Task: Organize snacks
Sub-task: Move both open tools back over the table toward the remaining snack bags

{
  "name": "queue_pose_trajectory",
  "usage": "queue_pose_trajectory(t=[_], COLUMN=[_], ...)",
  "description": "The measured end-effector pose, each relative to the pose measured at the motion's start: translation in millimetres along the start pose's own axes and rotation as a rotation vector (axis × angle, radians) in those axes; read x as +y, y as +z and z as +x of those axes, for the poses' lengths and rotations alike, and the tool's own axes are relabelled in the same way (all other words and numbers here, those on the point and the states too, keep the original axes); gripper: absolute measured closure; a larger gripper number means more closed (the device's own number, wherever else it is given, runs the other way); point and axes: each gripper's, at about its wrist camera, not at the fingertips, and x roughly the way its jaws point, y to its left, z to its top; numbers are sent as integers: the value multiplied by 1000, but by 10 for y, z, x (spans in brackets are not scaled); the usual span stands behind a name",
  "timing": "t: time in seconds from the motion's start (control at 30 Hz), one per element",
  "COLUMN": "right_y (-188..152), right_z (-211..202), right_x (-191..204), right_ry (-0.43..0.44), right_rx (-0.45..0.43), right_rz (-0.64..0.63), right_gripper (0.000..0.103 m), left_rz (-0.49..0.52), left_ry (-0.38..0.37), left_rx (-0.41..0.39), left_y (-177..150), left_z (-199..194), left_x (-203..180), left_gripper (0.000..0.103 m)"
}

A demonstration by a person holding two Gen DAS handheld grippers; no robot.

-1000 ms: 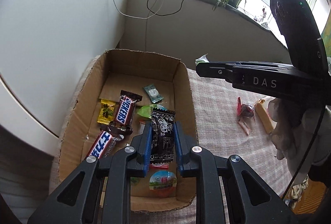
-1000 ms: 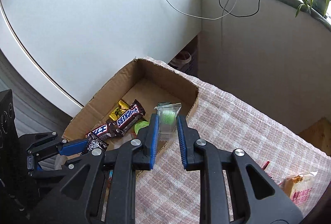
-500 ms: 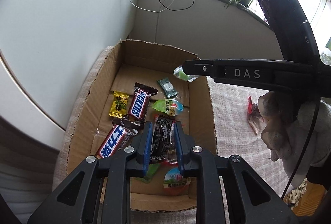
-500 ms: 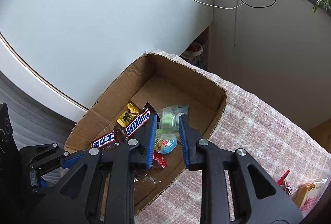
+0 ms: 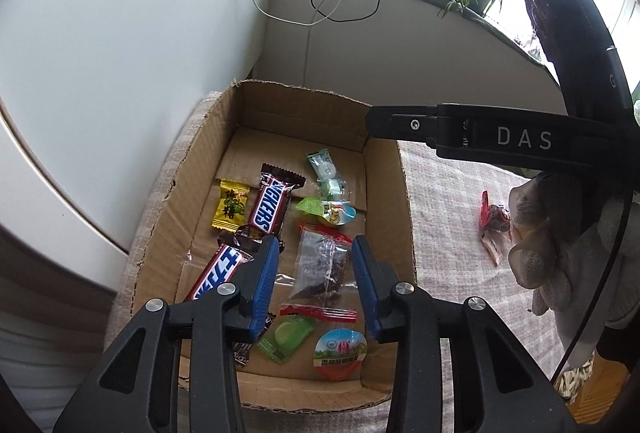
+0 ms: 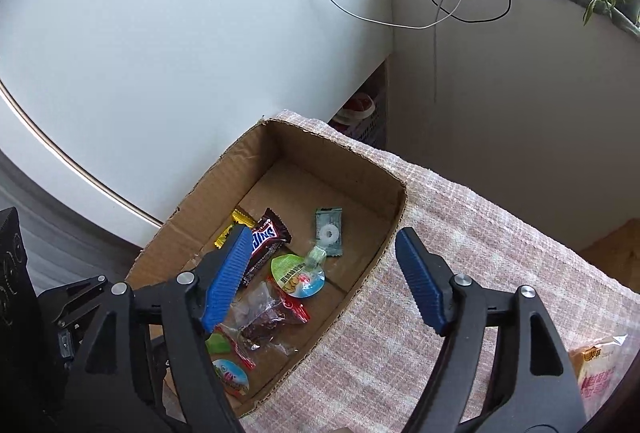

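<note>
A cardboard box (image 5: 404,233) (image 6: 280,137) on a pink checked cloth holds several snacks: a Snickers bar (image 5: 269,207) (image 6: 269,233), a yellow candy (image 5: 231,205), a clear pack of dark snack (image 5: 322,265) (image 6: 260,317), a green mint pack (image 5: 322,163) (image 6: 329,231) and a small clear green candy (image 5: 332,187) (image 6: 314,257). My left gripper (image 5: 316,273) is open and empty above the box's near half. My right gripper (image 6: 320,269) is wide open and empty above the box.
A red-wrapped snack (image 5: 496,221) lies on the cloth right of the box. An orange snack bag (image 6: 600,373) lies at the right edge. The white wall and cables stand behind the box. The right gripper's black body (image 5: 500,137) reaches over the box's far right corner.
Both grippers opened. The left let go of the dark pack and the right let go of the small green candy; both now lie in the box.
</note>
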Motion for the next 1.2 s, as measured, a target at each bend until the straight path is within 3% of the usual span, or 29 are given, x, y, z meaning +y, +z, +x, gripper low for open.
queue_pose_trajectory(t=[0.3,0.63,0.83,0.97,1.1,1.2], right_y=[-229,-930,-1309,-1496,-1609,-1653], right_z=[-426,-985,-1118,-1049,-867,-774], right_x=[-429,-1224,-1548,-1548,-1434,-1424], right_ry=[-25,-122,-133,-98,-98,-90], right_rx=[-51,-77,-69,-44,-4,2], right_rz=[73,242,302,288,214,189], right_gripper=[26,26,27,44,48,60], left_rz=[45,106,140,163,163,175], left_ry=[-45,-127,-181,-227,-274,-317], left_rx=[-19,-9,23,59,93,138], left_y=[72,139,138,158,236,307], left_z=[-18,108,259,406,578,756], left_x=[-260,-706,-994,-1185,-1334,-1479], left_gripper=[61,61,61,61,61,61])
